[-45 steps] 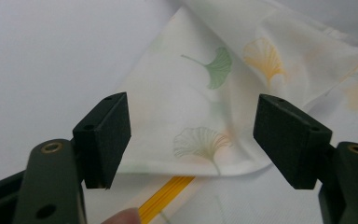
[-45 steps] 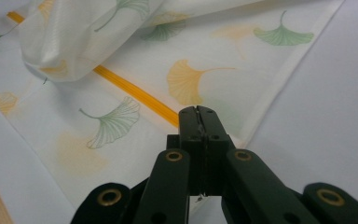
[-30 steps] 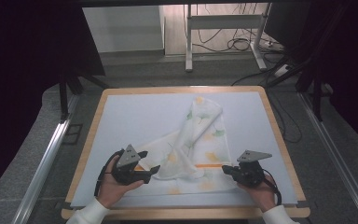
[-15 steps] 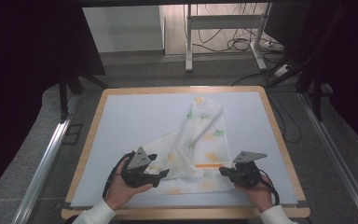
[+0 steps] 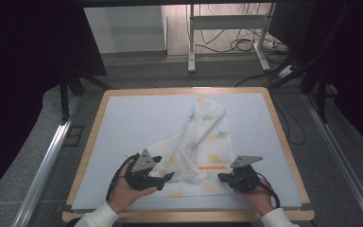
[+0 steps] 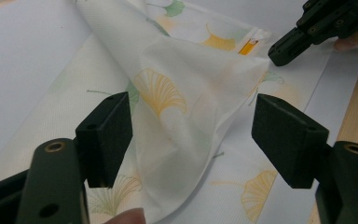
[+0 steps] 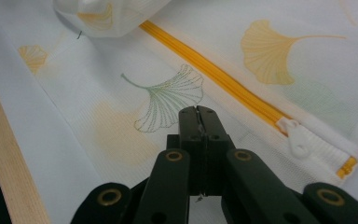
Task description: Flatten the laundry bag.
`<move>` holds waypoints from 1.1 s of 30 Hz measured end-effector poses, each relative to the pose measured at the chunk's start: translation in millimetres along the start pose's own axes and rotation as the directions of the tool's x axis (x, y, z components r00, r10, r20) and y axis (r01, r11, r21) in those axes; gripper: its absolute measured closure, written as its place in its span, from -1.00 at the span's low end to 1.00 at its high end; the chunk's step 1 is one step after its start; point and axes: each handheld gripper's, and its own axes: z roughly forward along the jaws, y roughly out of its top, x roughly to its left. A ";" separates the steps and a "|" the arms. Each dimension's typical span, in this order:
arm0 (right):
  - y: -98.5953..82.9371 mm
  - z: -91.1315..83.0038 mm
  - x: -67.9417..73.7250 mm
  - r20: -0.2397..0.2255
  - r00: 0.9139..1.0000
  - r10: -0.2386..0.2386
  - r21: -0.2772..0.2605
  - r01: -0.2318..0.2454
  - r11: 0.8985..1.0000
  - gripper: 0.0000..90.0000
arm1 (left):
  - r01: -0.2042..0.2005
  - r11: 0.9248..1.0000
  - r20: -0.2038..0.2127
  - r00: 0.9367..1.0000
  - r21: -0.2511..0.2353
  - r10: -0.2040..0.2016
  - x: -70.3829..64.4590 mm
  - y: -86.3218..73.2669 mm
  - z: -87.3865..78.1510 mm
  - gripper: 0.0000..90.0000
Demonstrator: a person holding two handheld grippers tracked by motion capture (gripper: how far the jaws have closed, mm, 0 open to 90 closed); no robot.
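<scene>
A white mesh bag (image 5: 203,137) printed with ginkgo leaves lies crumpled on the white board, its orange zipper (image 5: 212,167) near the front. My left gripper (image 5: 168,178) is open at the bag's front left part. In the left gripper view a raised fold of the bag (image 6: 182,93) stands between the two pads (image 6: 107,135). My right gripper (image 5: 221,178) is shut, its tip resting on the flat mesh (image 7: 168,93) just in front of the zipper (image 7: 214,77). The white zipper pull (image 7: 298,137) lies to its right. The right gripper (image 6: 276,52) also shows in the left gripper view.
The board has a wooden rim (image 5: 283,142), which runs close by both grippers (image 7: 4,140). Bare white board (image 5: 142,118) lies left of and behind the bag. Metal rails (image 5: 47,161) flank the table. A stand's legs and cables (image 5: 236,45) are on the floor behind.
My left gripper has moved right and a little forward, onto the bag's front left part. The right gripper has hardly moved.
</scene>
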 end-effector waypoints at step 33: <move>-2.0 2.8 -3.9 -0.013 1.000 0.028 0.023 -0.028 0.999 0.98 | -0.066 0.998 0.091 0.994 0.016 0.064 -26.2 32.1 43.8 -0.53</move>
